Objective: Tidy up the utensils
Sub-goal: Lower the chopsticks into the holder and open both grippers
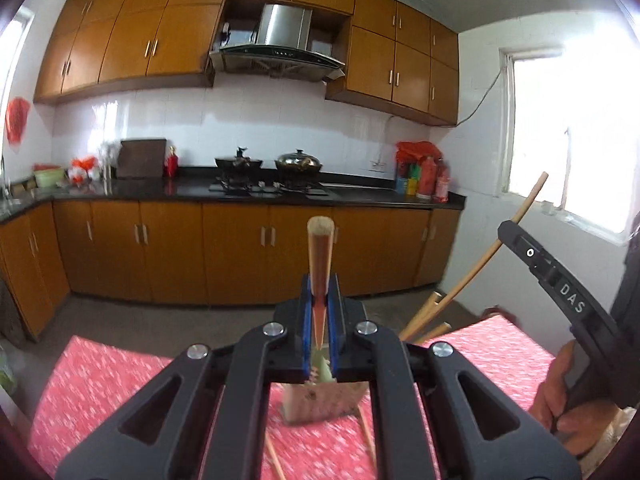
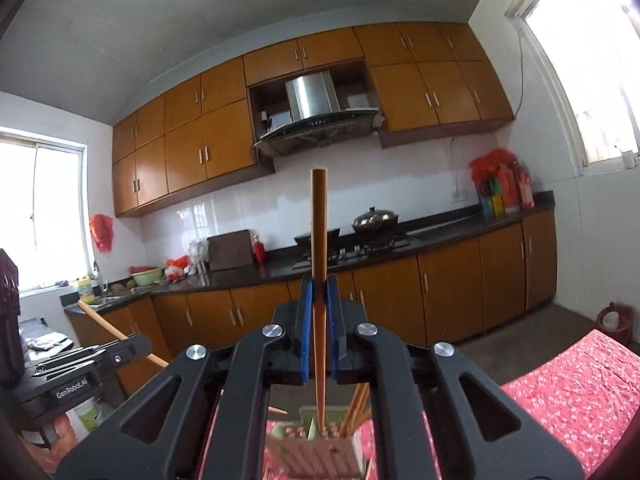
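While its blue-padded fingers (image 1: pixel 307 320) pinch a brown wooden chopstick (image 1: pixel 320 264) upright, the left gripper (image 1: pixel 320 332) hangs above a pale rectangular utensil holder (image 1: pixel 320 400). That holder stands on a red floral tablecloth (image 1: pixel 100 392), where loose chopsticks (image 1: pixel 370 436) lie beside it. Likewise clamped, the right gripper (image 2: pixel 319 328) grasps a long brown wooden chopstick (image 2: pixel 319 240), its lower tip inside the holder (image 2: pixel 316 452), beside more sticks leaning within (image 2: pixel 356 412).
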The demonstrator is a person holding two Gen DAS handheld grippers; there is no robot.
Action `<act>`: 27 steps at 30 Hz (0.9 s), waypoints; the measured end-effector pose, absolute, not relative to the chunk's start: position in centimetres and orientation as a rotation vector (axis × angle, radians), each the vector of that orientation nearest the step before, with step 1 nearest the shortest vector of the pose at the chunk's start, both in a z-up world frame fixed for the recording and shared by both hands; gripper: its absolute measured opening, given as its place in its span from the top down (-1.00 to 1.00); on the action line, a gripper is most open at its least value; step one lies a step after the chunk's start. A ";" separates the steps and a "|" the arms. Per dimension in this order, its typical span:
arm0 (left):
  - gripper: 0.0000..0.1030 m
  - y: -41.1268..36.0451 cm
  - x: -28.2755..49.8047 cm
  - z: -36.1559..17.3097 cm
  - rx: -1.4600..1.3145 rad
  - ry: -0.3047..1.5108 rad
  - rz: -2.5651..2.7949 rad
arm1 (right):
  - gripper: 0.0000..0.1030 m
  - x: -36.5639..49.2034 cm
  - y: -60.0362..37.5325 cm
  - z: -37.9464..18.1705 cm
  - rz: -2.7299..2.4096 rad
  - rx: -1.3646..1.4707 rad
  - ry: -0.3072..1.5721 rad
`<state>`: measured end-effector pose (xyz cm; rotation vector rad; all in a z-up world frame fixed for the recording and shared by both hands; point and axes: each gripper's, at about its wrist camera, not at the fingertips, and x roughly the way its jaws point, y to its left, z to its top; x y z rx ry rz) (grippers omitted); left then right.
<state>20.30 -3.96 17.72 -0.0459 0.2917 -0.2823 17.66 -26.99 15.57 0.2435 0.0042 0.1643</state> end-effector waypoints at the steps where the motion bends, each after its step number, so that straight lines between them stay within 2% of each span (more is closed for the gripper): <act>1: 0.85 -4.5 21.2 17.5 -0.034 0.308 -0.280 | 0.85 18.2 -26.9 15.3 0.156 0.243 0.004; 5: 0.85 -5.1 23.7 16.3 -0.044 0.390 -0.293 | 0.85 20.5 -26.4 13.7 0.139 0.238 0.039; 17: 0.84 -5.9 26.6 13.5 -0.014 0.436 -0.273 | 0.84 23.0 -24.7 10.4 0.150 0.198 0.175; 21: 0.82 -5.0 26.6 13.4 -0.050 0.437 -0.263 | 0.54 22.3 -25.1 11.0 0.149 0.197 0.173; 27: 0.68 -3.6 24.8 14.4 -0.068 0.391 -0.244 | 0.50 20.2 -25.6 12.3 0.135 0.190 0.153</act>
